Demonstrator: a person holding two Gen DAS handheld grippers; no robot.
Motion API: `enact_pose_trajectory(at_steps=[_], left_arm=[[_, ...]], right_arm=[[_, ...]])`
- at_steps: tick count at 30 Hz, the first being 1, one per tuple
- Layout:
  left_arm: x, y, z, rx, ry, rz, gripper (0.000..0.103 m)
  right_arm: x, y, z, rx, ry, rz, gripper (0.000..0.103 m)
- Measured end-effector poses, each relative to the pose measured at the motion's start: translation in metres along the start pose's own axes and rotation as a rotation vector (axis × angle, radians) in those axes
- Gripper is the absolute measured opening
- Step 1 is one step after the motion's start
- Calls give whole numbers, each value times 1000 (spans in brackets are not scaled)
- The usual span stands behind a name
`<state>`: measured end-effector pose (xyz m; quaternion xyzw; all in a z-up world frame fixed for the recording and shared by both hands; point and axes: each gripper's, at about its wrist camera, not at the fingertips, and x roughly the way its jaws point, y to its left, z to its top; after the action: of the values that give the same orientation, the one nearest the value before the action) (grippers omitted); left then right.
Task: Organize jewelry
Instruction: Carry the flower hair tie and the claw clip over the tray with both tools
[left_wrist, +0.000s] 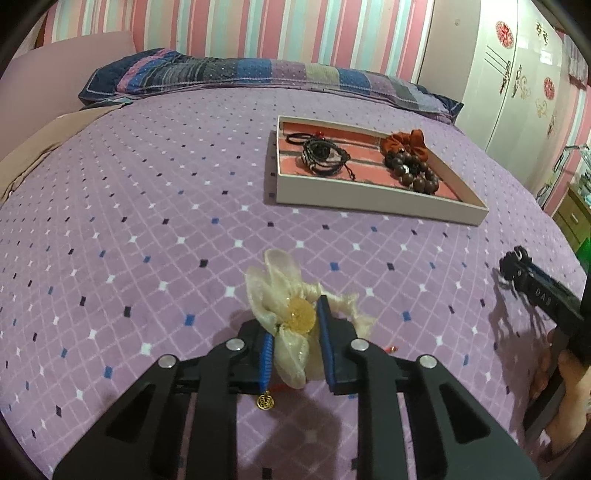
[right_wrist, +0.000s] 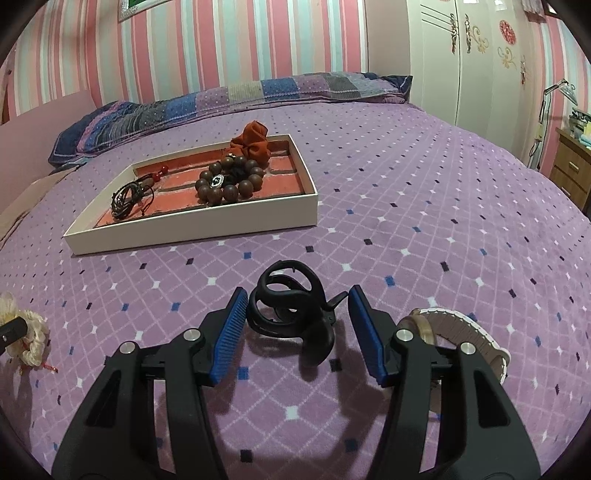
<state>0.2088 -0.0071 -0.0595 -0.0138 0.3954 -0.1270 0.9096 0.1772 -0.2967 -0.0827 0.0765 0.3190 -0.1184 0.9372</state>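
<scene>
Left tongs (left_wrist: 295, 328) clamped on cream scrunchie (left_wrist: 291, 295); right tongs (right_wrist: 297, 325) apart around black hair clip (right_wrist: 291, 306); loose fabric may slip before tray (left_wrist: 369, 199)

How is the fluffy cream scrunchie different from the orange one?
The cream scrunchie is pinched in the left claw over the bedspread; the orange scrunchie lies in the tray, at its far edge. The cream one has a yellow bead and a gold charm; the orange one looks plain. Both are ruffled fabric.
</scene>
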Motion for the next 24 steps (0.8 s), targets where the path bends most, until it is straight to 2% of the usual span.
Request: enact_pose_trajectory(at_steps=[6, 16, 24], left_arm=[[-5, 4, 10, -19, -9, -25, 21], [-15, 4, 25, -30, -39, -24, 21], [-12, -11, 57, -14, -77, -40, 21]], right_arm=[[-3, -2, 2, 9, -5, 9, 56], [-9, -3, 5, 13, -17, 26, 56], [-13, 7, 32, -13, -61, 49, 56]])
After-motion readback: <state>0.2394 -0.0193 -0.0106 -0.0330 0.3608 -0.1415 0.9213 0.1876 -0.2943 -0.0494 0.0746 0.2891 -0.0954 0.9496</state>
